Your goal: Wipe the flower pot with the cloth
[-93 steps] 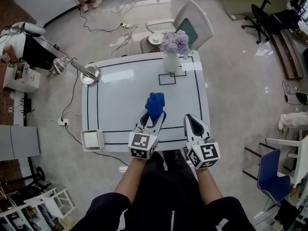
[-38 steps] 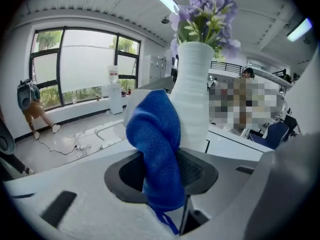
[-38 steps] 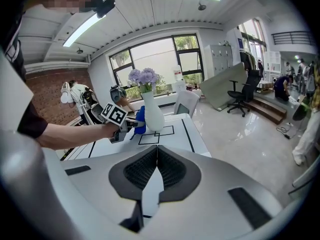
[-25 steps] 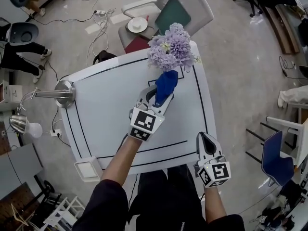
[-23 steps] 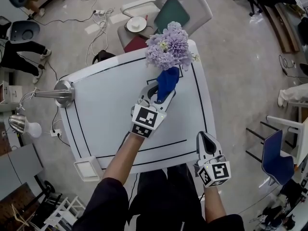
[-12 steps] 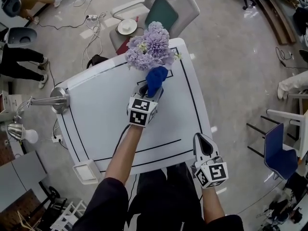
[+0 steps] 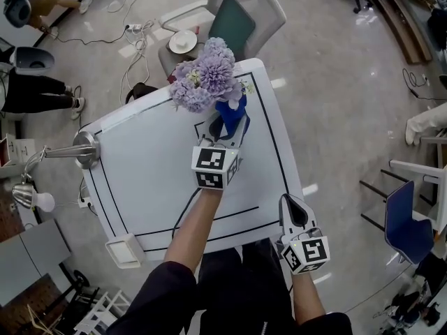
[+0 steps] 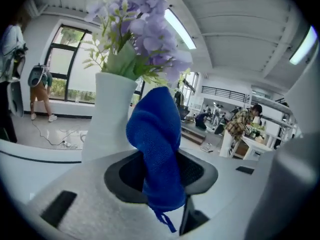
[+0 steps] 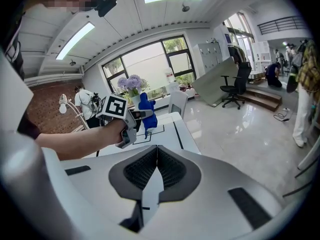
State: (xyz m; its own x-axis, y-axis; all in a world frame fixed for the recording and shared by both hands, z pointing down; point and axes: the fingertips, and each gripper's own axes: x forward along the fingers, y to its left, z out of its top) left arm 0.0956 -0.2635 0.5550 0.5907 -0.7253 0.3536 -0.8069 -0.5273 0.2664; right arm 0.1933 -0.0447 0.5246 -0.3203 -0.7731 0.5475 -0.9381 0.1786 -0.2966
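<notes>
Got the left claw (image 8: 160, 171) clamped down on the lower end of a bunched-up blue knitted cloth (image 8: 156, 149), with most of the fabric sticking up past the tips. Pushing that cloth up against the right side of the tall white ceramic flower pot (image 8: 107, 116), at least going by the left gripper view. Looks like actual contact, though hard to swear to it from that angle. Stuffed into the pot: a bunch of pale purple flowers with green leaves (image 8: 142, 31).

Switching to the head view: reaching the left arm way out over the white rectangular desk with black border lines (image 7: 140, 159), toward the far end, just under the blooms. Can barely see the pot itself from up there, hidden under all that purple.

Keeping the right claw (image 9: 156, 156) low by the near right edge of the desk, well apart from the pot, jaws pressed together on nothing.

As for labels, only spotting black-and-white square code markers (image 7: 215, 167) on the cube of each claw.

Also around: a shiny silver lamp base (image 7: 84, 149) at the desk's left edge, a small white square tray (image 7: 126, 250) by the near left corner, and a white chair with a green seat pad (image 7: 234, 23) past the far end, plus a round white dish (image 7: 183, 42) near it.
</notes>
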